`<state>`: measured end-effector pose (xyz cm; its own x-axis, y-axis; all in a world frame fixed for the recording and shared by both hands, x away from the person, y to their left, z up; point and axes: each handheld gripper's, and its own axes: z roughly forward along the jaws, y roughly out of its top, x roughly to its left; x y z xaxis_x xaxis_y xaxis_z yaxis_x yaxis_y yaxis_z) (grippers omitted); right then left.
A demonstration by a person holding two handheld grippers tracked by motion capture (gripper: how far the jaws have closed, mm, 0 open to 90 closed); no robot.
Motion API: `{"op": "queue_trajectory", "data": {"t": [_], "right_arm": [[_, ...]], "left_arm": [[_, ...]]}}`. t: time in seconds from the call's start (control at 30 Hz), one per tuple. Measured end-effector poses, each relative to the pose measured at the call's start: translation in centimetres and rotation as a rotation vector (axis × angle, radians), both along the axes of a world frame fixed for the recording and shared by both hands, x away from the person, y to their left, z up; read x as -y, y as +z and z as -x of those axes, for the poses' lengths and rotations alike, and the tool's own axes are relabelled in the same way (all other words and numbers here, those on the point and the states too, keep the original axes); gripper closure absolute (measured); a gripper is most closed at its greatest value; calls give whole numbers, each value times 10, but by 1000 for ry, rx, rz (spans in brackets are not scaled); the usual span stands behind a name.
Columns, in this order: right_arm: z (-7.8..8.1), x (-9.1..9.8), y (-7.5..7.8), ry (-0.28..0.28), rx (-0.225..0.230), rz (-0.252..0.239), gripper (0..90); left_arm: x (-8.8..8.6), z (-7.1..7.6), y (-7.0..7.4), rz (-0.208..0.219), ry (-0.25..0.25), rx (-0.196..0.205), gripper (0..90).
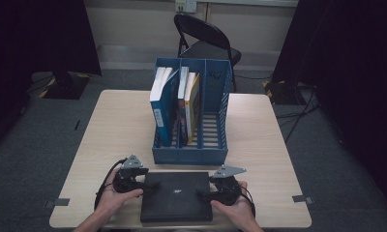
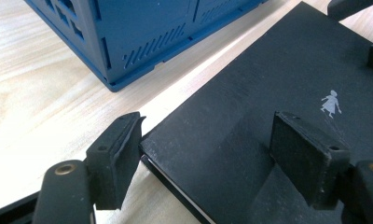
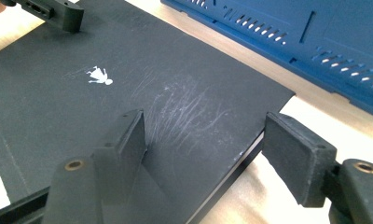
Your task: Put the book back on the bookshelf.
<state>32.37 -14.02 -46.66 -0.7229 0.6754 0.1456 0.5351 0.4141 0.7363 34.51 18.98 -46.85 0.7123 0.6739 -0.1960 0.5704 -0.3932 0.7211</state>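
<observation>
Claws: left claw (image 1: 150, 185) and right claw (image 1: 201, 195) both stand wide, each with one jaw over the black cover and one off its edge; neither presses on anything.
Worktop: pale wood worktop (image 1: 119, 121), carrying everything below.
File rack: blue file rack (image 1: 189, 155) stands upright in the middle, three slots; books sit in the left and middle slots, the right slot is bare.
Black book: black book (image 1: 177, 195) lies flat at the near edge, just in front of the rack, its long axis running left to right between the two hands.
Left corner: in the left gripper view the book's corner (image 2: 149, 145) sits inside the open jaws, touching or almost touching the outer pad.
Right corner: in the right gripper view the book's far corner (image 3: 287, 95) lies between the jaws, the outer pad just clear of the edge.
Bearing: each claw straddles its own short end, so both are equally near; I judge the lift needs both closing across the cover's thickness.
Emblem: small white figure (image 3: 98, 76) near the cover's middle.
</observation>
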Motion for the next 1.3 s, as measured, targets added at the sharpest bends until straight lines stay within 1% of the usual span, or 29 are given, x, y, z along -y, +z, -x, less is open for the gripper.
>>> {"op": "queue_trajectory", "data": {"t": [0.07, 0.2, 0.27, 0.3, 0.4, 0.43, 0.47, 0.5, 0.57, 0.6, 0.63, 0.67, 0.7, 0.8, 0.83, 0.87, 0.9, 0.93, 1.0, 1.03, 1.1, 1.2, 1.23, 1.27, 1.3], "right_arm": [[-4, -2, 0, 13, -1, -3, 312], [-16, -6, -1, 42, -1, -8, 327], [-20, -9, -1, 56, -1, -11, 333], [-22, -10, -1, 64, 1, -12, 336], [-26, -13, -1, 81, 7, -15, 337], [-27, -14, -1, 86, 8, -15, 339], [-28, -16, -2, 92, 9, -18, 340], [-28, -17, -2, 98, 7, -20, 341], [-30, -22, -1, 108, 6, -17, 345], [-32, -25, -1, 119, 7, -15, 346], [-33, -29, -1, 132, 5, -12, 348], [-35, -33, 0, 141, 3, -9, 350], [-36, -37, 0, 150, 9, -4, 351], [-37, -47, 0, 172, 16, -4, 354], [-37, -50, 0, 174, 18, -5, 355], [-36, -52, 0, 170, 19, -9, 353], [-35, -53, 0, 160, 21, -9, 340], [-34, -54, 0, 158, 21, -9, 317], [-31, -53, 1, 156, 14, -31, 303], [-29, -51, 3, 156, 13, -37, 291], [-21, -44, 7, 150, 11, -47, 285], [-5, -28, 10, 126, 11, -50, 277], [1, -22, 11, 105, 18, -61, 279], [5, -18, 11, 98, 19, -74, 276], [10, -12, 10, 91, 12, -84, 264]], "left_arm": [[-2, 2, 1, -7, 9, -5, 258], [-11, 5, 3, -17, -8, -28, 262], [-14, 7, 4, -21, 0, -33, 268], [-14, 7, 4, -26, -4, -31, 267], [-14, 2, 3, -4, -10, -39, 276], [-14, 0, 3, 6, -21, -28, 296], [-13, -1, 4, 7, -18, -14, 386], [-9, -2, 6, 15, -29, -12, 401], [-3, -1, 8, 35, -55, 24, 435], [1, -1, 9, 33, -78, 17, 414], [5, 0, 10, 31, -87, 18, 404], [7, 1, 10, 27, -84, 19, 408], [9, 1, 9, 22, -88, 3, 398], [10, 0, 6, 23, -90, -24, 372], [10, -1, 5, 26, -90, -32, 374], [10, -1, 4, 17, -94, -39, 402], [10, -1, 3, 28, -87, -42, 410], [9, -1, 4, 22, -87, -42, 420], [8, -1, 4, 19, -87, -38, 435], [7, 0, 4, 26, -87, -34, 441], [6, 0, 3, 31, -92, -30, 442], [7, -1, 3, 38, -94, -42, 435], [7, -2, 3, 36, -98, -46, 426], [8, -3, 3, 38, -97, -51, 422], [9, -2, 3, 35, -89, -48, 421]]}}
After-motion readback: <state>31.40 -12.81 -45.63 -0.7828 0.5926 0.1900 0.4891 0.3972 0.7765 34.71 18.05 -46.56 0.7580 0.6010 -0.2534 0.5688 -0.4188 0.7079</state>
